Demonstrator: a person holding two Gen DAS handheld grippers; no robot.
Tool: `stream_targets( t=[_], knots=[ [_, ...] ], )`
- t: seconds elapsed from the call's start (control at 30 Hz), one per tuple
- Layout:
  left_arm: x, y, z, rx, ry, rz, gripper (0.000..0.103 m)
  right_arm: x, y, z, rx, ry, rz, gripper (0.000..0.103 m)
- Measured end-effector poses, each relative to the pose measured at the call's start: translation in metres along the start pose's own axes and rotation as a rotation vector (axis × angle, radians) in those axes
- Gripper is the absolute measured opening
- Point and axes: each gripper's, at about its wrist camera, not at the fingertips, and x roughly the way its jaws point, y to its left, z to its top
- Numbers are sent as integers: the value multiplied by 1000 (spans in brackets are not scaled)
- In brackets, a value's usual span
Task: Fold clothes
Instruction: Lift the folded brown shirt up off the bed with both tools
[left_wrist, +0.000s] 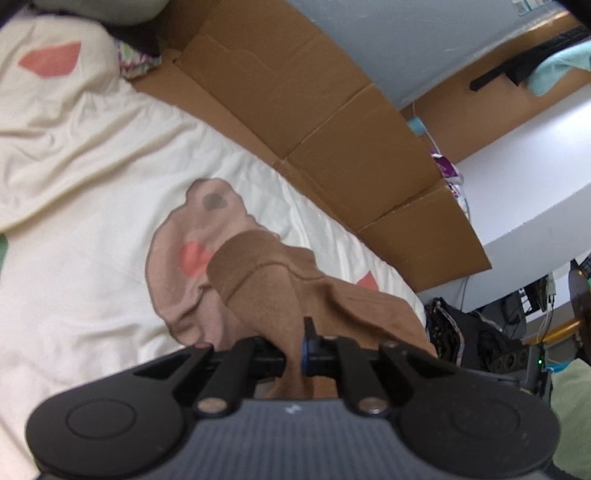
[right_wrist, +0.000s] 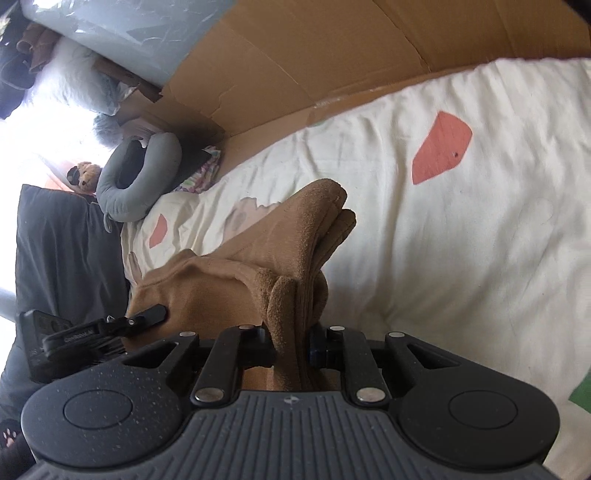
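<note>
A brown fleece garment (left_wrist: 280, 295) hangs bunched over the white quilt (left_wrist: 92, 258), with a ribbed cuff (left_wrist: 236, 266) sticking out toward the bed. My left gripper (left_wrist: 293, 356) is shut on a fold of it. In the right wrist view the same garment (right_wrist: 295, 229) rises in thick folds from my right gripper (right_wrist: 291, 350), which is shut on a bundle of layers. The left gripper (right_wrist: 147, 315) shows at the left there, clamped on the garment's other edge. Both grippers hold the cloth above the quilt (right_wrist: 461, 258).
A cardboard wall (left_wrist: 332, 110) runs along the bed's far side. A grey neck pillow (right_wrist: 147, 177), a teddy (right_wrist: 86, 173) and a dark blanket (right_wrist: 66, 258) lie at the bed's end. A white ledge (left_wrist: 517, 177) and dark bags (left_wrist: 461, 339) stand beyond the bed.
</note>
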Motion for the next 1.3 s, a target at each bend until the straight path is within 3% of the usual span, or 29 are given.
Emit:
stream_targets(
  t=[0.2,0.73,1.3],
  knots=[
    [-31,-38,-1,76,-27,41,5,-29,31,-1,-30,-23,-15,14],
    [-132,-128,13,65,-84,102,5,-118,137,-5,-111,-49,8,13],
    [-233,-257,46,122,-173,84,5,-269,231,11,-133,-233,24,13]
  ],
)
